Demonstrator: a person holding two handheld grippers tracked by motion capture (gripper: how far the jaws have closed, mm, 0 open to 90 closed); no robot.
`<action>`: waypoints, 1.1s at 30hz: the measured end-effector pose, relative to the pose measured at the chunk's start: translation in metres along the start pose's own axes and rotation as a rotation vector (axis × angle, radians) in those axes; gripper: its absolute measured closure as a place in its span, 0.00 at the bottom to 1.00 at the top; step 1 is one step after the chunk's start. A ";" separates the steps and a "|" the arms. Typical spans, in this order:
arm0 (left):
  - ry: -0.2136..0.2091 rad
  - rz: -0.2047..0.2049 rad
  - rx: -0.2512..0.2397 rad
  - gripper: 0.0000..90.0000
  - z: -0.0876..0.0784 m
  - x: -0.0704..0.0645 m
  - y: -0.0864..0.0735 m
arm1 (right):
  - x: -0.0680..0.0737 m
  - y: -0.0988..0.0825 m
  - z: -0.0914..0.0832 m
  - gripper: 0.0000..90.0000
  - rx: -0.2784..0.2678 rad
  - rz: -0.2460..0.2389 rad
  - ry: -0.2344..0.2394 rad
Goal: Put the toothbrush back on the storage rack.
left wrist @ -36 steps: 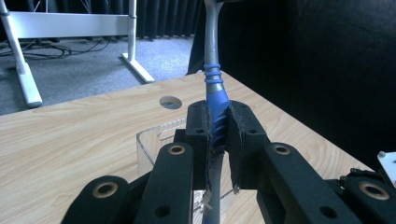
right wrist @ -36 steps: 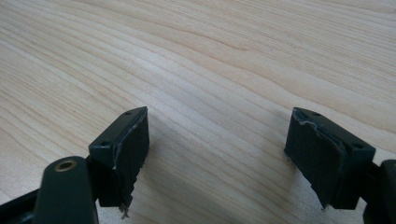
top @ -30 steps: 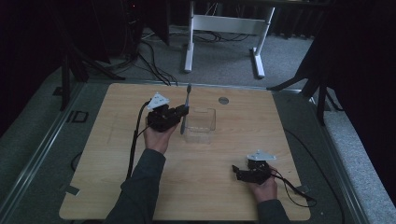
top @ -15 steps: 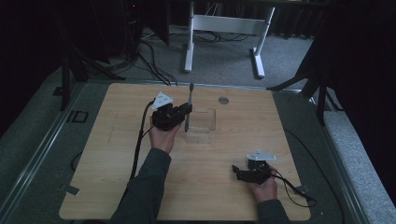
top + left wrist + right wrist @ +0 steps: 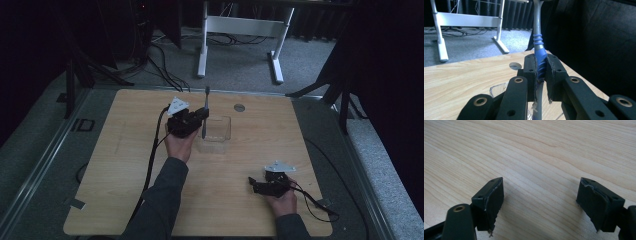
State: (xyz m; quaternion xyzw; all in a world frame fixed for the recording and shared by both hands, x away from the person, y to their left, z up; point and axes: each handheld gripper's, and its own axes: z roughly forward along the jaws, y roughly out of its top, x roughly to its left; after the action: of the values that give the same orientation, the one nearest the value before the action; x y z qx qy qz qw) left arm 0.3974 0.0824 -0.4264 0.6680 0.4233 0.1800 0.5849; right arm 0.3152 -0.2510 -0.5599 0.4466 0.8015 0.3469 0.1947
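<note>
Left gripper [image 5: 199, 116] clamps its fingers [image 5: 532, 72] on an upright toothbrush [image 5: 539, 47], long axis vertical, lower end above the clear container [image 5: 216, 131] on the bench [image 5: 300, 150]. Right gripper [image 5: 260, 186], fingers wide and empty, rests well apart.

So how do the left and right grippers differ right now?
The left gripper is shut on a toothbrush, held upright with its handle between the pads; the right gripper stands open with nothing between its jaws. In the high view the left gripper is raised beside the clear container, while the right gripper rests low near the table's front edge. Both have black jaws.
</note>
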 end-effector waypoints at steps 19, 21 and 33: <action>0.064 -0.022 -0.011 0.89 0.017 0.006 0.002 | 0.000 0.000 0.000 0.24 0.000 0.000 0.002; 0.072 -0.018 -0.007 0.89 0.019 0.006 0.001 | 0.000 0.000 0.000 0.24 0.000 0.000 0.002; 0.089 0.020 0.051 0.88 0.032 0.006 -0.008 | 0.000 0.000 0.000 0.24 -0.001 -0.003 0.001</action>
State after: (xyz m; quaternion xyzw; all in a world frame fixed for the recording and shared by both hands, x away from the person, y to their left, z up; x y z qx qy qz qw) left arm 0.4220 0.0666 -0.4438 0.6784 0.4465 0.2045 0.5464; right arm 0.3154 -0.2511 -0.5600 0.4451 0.8021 0.3473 0.1948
